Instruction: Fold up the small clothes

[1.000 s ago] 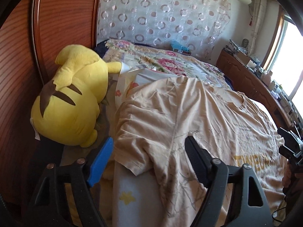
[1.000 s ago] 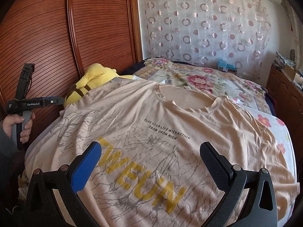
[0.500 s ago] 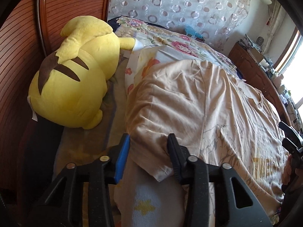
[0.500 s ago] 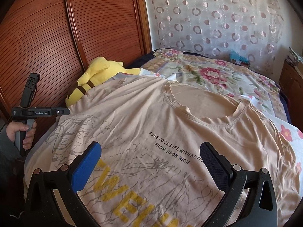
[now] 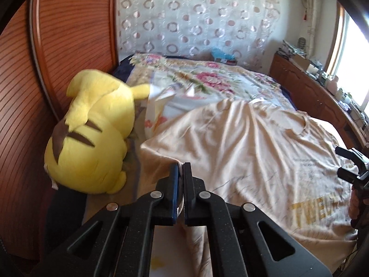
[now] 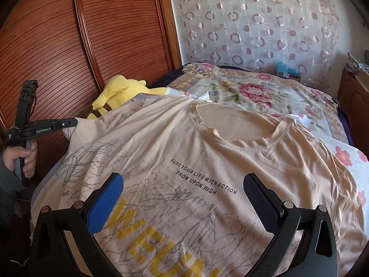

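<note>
My matt black plastic claw pinches soft, creased cloth of the shirt; the toy is plush, the wardrobe ribbed glossy wood.

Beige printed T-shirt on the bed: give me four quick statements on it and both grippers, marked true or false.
1. The left gripper is shut on the sleeve of the beige printed T-shirt. True.
2. The right gripper pinches the collar. False: its jaws stand open above the chest print.
3. The yellow plush toy lies on the shirt. False: it lies beside it, against the wooden wardrobe.
4. The shirt lies print side up. True.
</note>
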A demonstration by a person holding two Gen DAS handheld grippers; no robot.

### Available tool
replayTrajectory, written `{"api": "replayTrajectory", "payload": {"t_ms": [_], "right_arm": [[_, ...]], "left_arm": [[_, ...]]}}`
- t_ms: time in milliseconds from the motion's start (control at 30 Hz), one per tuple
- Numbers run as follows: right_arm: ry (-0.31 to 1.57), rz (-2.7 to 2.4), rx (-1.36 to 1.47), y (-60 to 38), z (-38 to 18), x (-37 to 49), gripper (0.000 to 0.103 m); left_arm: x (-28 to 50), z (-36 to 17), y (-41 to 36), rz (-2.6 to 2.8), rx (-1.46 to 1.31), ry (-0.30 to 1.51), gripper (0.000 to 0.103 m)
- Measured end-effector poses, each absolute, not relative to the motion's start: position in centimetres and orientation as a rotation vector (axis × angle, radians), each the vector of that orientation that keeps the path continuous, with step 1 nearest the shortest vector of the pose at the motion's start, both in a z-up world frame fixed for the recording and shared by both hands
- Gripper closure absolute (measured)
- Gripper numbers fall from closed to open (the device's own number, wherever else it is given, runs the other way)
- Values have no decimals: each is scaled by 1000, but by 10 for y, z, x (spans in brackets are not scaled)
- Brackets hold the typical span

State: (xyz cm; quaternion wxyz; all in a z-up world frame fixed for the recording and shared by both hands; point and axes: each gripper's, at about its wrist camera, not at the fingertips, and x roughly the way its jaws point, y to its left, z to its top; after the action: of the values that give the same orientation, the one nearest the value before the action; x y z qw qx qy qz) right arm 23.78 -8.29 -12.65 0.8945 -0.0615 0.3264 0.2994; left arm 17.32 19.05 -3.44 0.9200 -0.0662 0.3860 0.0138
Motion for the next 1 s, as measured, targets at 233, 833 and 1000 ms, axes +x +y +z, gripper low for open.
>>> {"api": "replayTrajectory", "payload": {"t_ms": [233,833,1000], "right_arm": [[671,574,-94,-100,-125,227,0],[730,592,-110,-84,-130,235,0],[754,604,-122,-81,-134,246,0]], "left_arm": [[185,-16,138,-143,-108,786,98],[200,-78,203,31,-172,934,49],[205,-86,197,24,-151,949,57]]}}
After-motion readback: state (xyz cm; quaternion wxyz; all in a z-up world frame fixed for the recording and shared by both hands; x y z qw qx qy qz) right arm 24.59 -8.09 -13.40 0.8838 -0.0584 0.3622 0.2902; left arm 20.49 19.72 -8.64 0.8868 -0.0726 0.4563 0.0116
